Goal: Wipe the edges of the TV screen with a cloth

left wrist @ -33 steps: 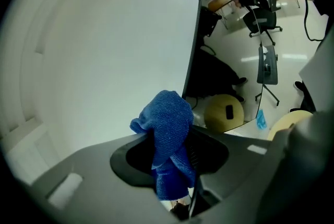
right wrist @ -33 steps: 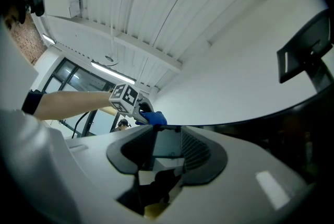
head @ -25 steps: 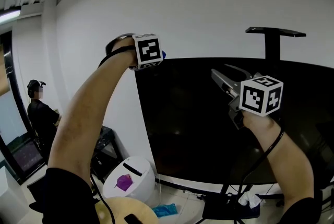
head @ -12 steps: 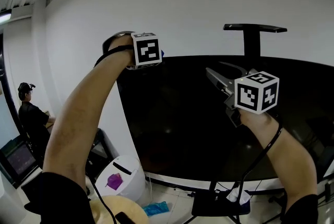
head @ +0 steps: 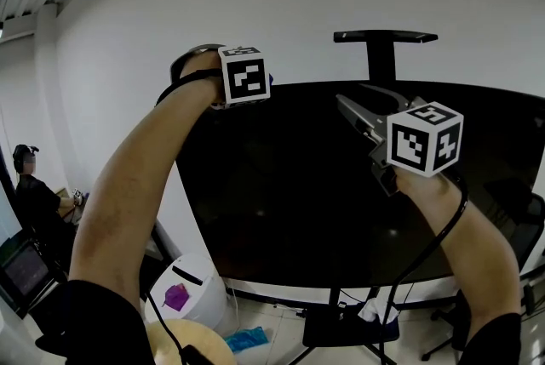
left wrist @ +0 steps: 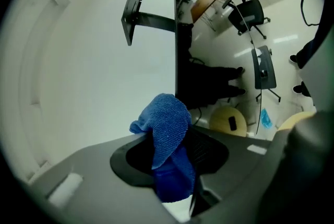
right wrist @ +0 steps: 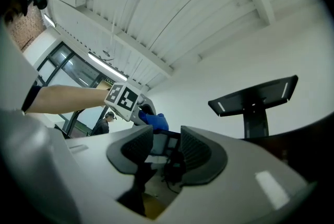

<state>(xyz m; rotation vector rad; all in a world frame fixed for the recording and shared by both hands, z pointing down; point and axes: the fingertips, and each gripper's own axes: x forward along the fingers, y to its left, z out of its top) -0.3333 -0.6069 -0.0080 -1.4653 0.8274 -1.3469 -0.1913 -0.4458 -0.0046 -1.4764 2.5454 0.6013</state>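
The large black TV screen (head: 341,185) fills the middle of the head view; the left gripper view shows it edge-on as a thin dark line (left wrist: 176,35). My left gripper (left wrist: 168,157) is shut on a blue cloth (left wrist: 167,124) that bulges out past its jaws. It is held up at the screen's top edge near the left corner, where its marker cube (head: 247,76) hides most of the cloth (head: 269,83). My right gripper (head: 347,108) hovers in front of the upper middle of the screen, its jaws (right wrist: 167,145) open and empty.
A black mount bracket (head: 385,37) rises behind the TV's top edge. Below the screen are a white bin (head: 200,291), a blue item on the floor (head: 247,339), a round wooden stool (head: 192,348) and the stand's base (head: 345,327). A person (head: 30,193) stands far left.
The head view has swung right, so the screen and the background person slid left. The left gripper with the cloth now sits a little further right along the top edge.
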